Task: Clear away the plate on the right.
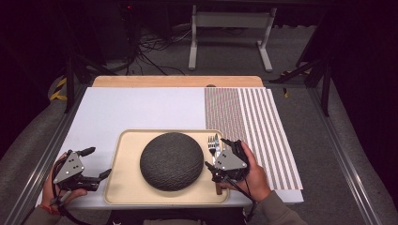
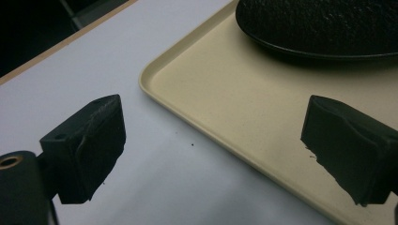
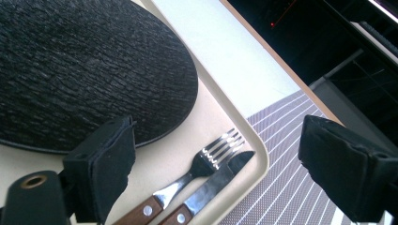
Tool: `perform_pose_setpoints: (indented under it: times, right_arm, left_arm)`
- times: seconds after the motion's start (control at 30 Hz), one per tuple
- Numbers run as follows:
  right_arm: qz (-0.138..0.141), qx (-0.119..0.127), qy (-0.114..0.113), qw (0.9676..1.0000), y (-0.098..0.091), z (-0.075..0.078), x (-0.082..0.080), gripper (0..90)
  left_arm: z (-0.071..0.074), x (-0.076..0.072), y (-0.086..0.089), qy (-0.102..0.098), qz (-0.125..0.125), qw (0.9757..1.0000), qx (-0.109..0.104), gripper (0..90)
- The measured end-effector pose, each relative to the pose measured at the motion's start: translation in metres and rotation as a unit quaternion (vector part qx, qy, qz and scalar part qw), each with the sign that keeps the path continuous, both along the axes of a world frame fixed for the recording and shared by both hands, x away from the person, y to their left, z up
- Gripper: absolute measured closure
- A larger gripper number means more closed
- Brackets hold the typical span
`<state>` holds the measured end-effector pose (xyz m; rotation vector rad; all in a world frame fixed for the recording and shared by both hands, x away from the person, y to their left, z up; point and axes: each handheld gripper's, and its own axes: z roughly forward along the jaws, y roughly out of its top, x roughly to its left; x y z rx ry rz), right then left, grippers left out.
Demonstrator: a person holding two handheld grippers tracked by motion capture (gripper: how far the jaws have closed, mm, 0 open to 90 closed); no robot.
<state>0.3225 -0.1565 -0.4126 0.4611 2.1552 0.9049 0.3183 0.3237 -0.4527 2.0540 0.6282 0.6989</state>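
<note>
A beige tray [image 1: 123, 187] lies near the table's front edge with a dark textured round plate [image 1: 172, 160] in its middle. A fork [image 3: 202, 165] and a knife [image 3: 213, 184], both with wooden handles, lie side by side along the tray's right rim [image 3: 256, 140]. My right gripper [image 1: 220, 154] hovers open just above that cutlery, one jaw over the tray and the other over the striped placemat [image 1: 263, 126]. My left gripper [image 1: 96, 161] is open and straddles the tray's left edge [image 2: 197, 123], holding nothing.
The white table top [image 1: 141, 108] stretches behind and left of the tray. A wooden strip [image 1: 178, 81] runs along the far edge. Beyond it stand a desk frame [image 1: 230, 33] and floor cables [image 1: 150, 47].
</note>
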Motion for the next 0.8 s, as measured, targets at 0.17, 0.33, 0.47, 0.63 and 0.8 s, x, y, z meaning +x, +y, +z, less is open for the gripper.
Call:
perform_pose_setpoints:
  times: [0.17,0.33,0.47,0.63,0.8]
  right_arm:
    - [-0.009,-0.005,-0.003,0.9999,-0.006,-0.002,-0.001,12.2]
    - [-0.017,-0.015,-0.009,0.9997,-0.010,-0.005,-0.002,11.6]
    - [-0.020,-0.015,-0.004,0.9997,-0.013,-0.007,-0.003,11.5]
    - [-0.024,-0.017,-0.002,0.9996,-0.017,-0.009,-0.003,13.0]
    - [-0.030,-0.011,0.000,0.9995,-0.024,-0.013,-0.005,12.9]
  left_arm:
    - [0.000,0.000,0.000,-0.003,-0.001,1.0000,0.001,7.6]
    - [0.000,0.000,0.000,-0.003,0.001,1.0000,-0.001,7.5]
    - [0.000,-0.001,-0.001,-0.003,0.000,1.0000,0.000,7.4]
    - [0.000,-0.001,-0.001,0.001,0.000,1.0000,-0.003,7.4]
    - [0.000,0.000,-0.002,0.002,0.000,1.0000,-0.003,7.4]
